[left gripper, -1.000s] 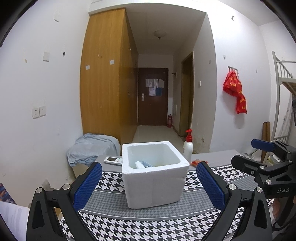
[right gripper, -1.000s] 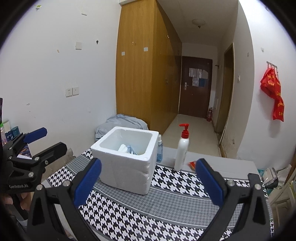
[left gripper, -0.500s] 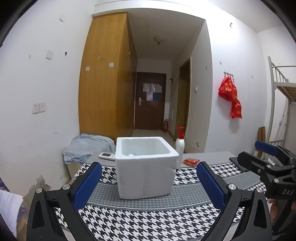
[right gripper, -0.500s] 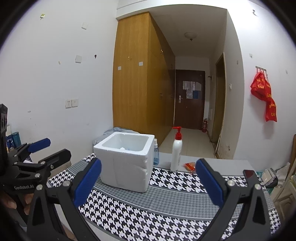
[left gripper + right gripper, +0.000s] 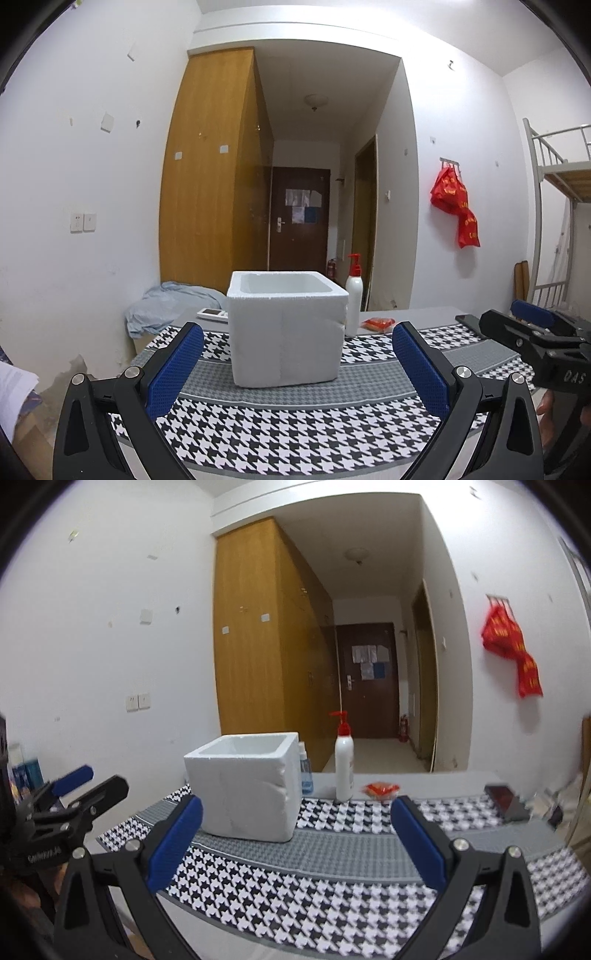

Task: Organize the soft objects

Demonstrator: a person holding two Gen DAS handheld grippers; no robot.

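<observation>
Styrofoam box is seen upright on the houndstooth table mat, open at the top, and its contents cannot be seen from this low angle. The left gripper is held wide open, with its blue pads spread to both sides of the box but well short of it; nothing is held and nothing is touched. The right gripper is opened equally wide and is also empty, and the box stands ahead of its left finger. Compared with one second ago, both cameras have been lowered and levelled: the inside of the box, where some items were visible, is now hidden behind its rim, and more of the ceiling is shown. Each gripper is pointed almost horizontally over the mat toward the far wall. In the left wrist view, the right gripper is seen at the right edge with part of a hand below it. A white pump bottle with a red top is placed just behind the box, beside a small red packet.
</observation>
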